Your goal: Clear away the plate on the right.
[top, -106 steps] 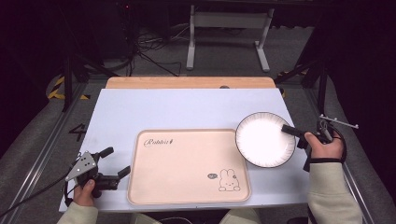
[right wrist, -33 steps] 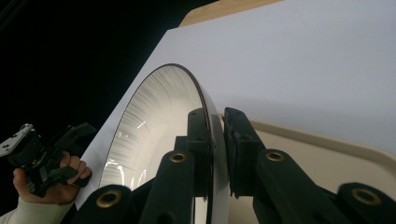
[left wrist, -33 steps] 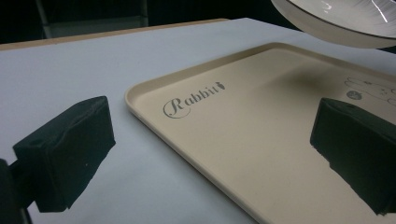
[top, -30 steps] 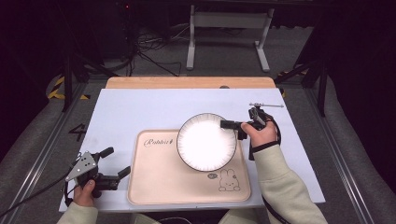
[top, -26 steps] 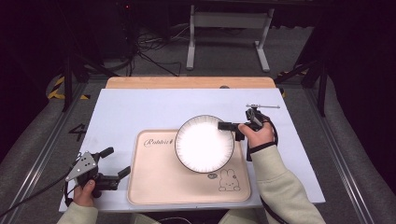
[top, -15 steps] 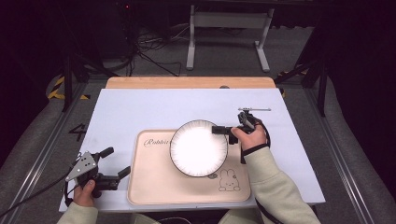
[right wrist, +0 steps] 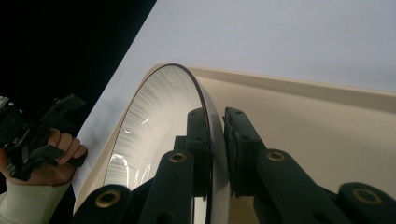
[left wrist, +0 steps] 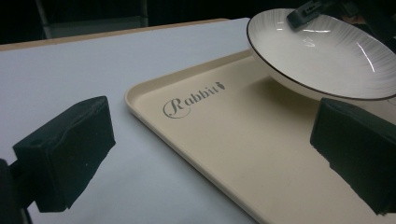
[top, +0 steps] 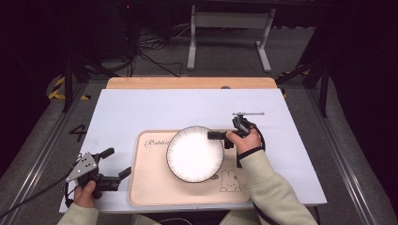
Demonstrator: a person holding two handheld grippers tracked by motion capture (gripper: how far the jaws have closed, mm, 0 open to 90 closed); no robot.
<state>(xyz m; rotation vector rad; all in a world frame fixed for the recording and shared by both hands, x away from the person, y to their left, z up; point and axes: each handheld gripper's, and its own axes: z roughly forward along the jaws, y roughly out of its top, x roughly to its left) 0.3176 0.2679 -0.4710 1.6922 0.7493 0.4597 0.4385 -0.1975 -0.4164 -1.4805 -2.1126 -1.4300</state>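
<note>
Over the middle of the cream tray [top: 155, 187], the white plate [top: 195, 153] with its thin dark rim is gripped at its right edge by the right gripper [top: 220, 136]. In the right gripper view the two black fingers [right wrist: 240, 140] are pinched tight on that rim, one pad against the inner face of the plate and the other against its underside. From the left gripper view the plate sits with its near edge raised off the tray and a shadow under it; whether its far side touches the tray cannot be told.

The tray lies on the pale sheet that covers the counter [top: 141, 108], towards the person's side, with the script word "Rabbit" [left wrist: 194, 99] printed near its far left corner and a small rabbit drawing [top: 228, 180] near its near right corner, just beside the plate's lower right edge.

The left gripper [top: 115, 164] is held low at the near left corner of the counter, just left of the tray and well apart from the plate. Its fingers [left wrist: 65, 149] stand wide apart with nothing between them but the tray's surface beyond; one points over the counter sheet, the other over the tray.
</note>
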